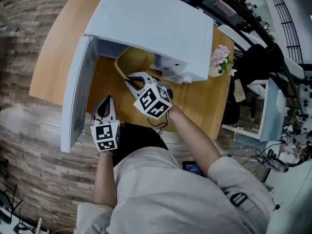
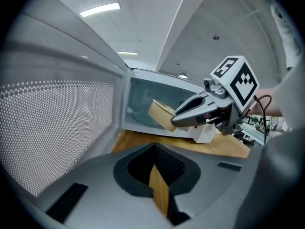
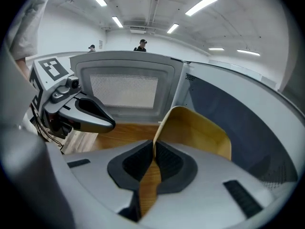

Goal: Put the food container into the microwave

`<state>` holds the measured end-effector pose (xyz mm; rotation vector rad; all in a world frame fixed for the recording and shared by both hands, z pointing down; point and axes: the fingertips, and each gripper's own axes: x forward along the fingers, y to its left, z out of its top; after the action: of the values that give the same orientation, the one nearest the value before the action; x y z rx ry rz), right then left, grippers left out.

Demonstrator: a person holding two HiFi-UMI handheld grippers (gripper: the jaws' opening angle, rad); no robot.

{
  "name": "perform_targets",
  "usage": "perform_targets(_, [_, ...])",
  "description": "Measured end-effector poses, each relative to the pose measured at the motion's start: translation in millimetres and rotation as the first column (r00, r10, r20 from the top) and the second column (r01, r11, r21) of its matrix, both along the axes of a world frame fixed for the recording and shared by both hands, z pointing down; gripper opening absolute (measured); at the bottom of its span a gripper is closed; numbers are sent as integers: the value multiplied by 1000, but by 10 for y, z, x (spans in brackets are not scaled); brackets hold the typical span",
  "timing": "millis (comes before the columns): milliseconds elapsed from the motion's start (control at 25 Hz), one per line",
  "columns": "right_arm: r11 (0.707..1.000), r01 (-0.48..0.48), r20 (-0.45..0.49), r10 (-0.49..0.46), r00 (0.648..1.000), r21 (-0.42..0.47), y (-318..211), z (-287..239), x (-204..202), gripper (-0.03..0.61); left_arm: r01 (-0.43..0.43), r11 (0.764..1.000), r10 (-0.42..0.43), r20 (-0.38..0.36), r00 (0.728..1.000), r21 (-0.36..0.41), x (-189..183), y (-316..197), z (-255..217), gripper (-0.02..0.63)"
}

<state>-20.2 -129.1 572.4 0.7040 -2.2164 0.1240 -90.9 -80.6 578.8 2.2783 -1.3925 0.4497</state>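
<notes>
One food container [image 1: 134, 61] held before one microwave [image 1: 151, 23].

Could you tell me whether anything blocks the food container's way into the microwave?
Nothing visible does: the microwave door is swung open, and the food container, in the right gripper, sits at the open cavity.

Ceiling strip lights [image 3: 202, 4] give bright, even light and only soft shadows. From the head view the white microwave [image 1: 151, 23] top nearly washes out, while its cavity sits in shade. Both my gripper views bulge like fisheyes, with dark, vignetted corners. My own jaws, close to the lens, look soft and smeared; farther things are fairly sharp.
</notes>
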Motion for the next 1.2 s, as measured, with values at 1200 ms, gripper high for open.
perform_targets(1200, [998,-58,-140,63,988,35,-729,221,53,26,96,995,-96,0,995,-23,-78,-299,135,11])
